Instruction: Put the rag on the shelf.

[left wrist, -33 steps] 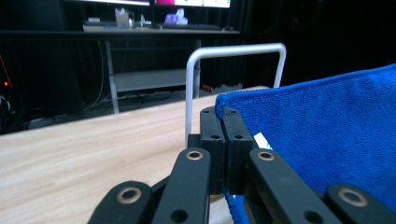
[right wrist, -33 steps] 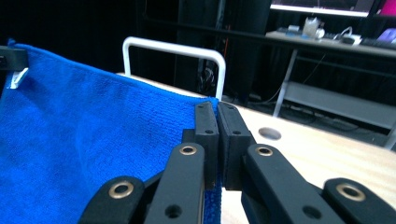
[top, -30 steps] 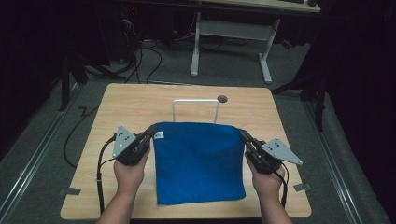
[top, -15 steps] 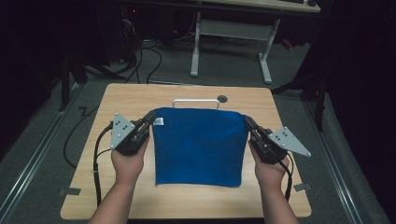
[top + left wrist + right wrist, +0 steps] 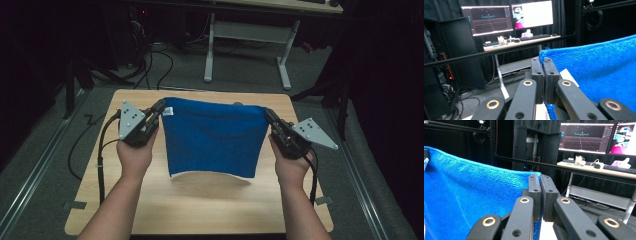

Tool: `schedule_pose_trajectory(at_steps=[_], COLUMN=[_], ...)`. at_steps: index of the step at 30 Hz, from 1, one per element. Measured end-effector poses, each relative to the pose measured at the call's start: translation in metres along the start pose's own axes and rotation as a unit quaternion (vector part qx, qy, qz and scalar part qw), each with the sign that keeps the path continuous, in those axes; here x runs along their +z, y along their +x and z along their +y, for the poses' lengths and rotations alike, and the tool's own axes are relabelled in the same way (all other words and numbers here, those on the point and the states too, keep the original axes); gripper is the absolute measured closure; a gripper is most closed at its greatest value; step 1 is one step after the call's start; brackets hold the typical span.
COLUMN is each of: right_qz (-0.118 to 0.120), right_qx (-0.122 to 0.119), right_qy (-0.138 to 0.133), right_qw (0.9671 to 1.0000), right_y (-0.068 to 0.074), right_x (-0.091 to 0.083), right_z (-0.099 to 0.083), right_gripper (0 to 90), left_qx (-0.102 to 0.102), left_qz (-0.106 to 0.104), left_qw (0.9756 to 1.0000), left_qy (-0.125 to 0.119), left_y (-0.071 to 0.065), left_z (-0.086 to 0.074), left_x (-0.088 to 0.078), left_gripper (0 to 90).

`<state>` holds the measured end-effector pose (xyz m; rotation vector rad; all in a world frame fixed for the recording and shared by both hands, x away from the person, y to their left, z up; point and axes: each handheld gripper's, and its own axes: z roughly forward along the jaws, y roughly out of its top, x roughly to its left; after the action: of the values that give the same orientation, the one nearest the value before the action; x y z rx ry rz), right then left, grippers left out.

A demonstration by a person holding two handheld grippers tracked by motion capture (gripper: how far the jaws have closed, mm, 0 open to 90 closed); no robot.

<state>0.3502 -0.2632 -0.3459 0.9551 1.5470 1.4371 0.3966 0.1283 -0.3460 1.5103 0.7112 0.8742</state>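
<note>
- A person's two forearms reach in from the bottom of the high view over a light wooden table [image 5: 210, 210], one gripper in each hand
- A blue terry towel [image 5: 212, 137] is held up between the grippers, stretched by its two top corners and hanging above the middle of the table, its lower edge clear of the wood with a shadow beneath
- The left gripper [image 5: 159, 107] has its fingers [image 5: 537, 75] closed flat on the towel's top left corner; in the left gripper view the fabric edge pokes out above the pinched fingers
- A small white label [image 5: 168, 111] sits on the towel just beside that corner
- The right gripper [image 5: 268, 114] has its fingers [image 5: 534, 192] pressed together on the top right corner, blue cloth trapped between them
- A grey three-cornered plate tops each gripper and a black cable trails down from each
- Behind, a desk [image 5: 599, 170] carries lit monitors [image 5: 531, 15] and a keyboard in a dark room
</note>
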Motion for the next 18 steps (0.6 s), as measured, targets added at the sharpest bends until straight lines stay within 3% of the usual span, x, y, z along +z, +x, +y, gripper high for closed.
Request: schedule_pose_trajectory(at_steps=[11, 18], right_qz=[-0.008, -0.018], right_qx=[-0.009, -0.014], right_qy=[0.002, 0.012], right_qw=[0.9999, 0.9997], right_y=[-0.005, -0.012], right_x=[0.034, 0.055], right_z=[0.017, 0.022], right_gripper=[88.2, 88.3], left_qx=[0.029, 0.035], left_qz=[0.024, 0.027], left_qw=[0.9993, 0.9990], left_qy=[0.003, 0.010], left_y=[0.021, 0.031], left_z=[0.008, 0.015], left_x=[0.028, 0.045], left_gripper=[89.1, 89.1])
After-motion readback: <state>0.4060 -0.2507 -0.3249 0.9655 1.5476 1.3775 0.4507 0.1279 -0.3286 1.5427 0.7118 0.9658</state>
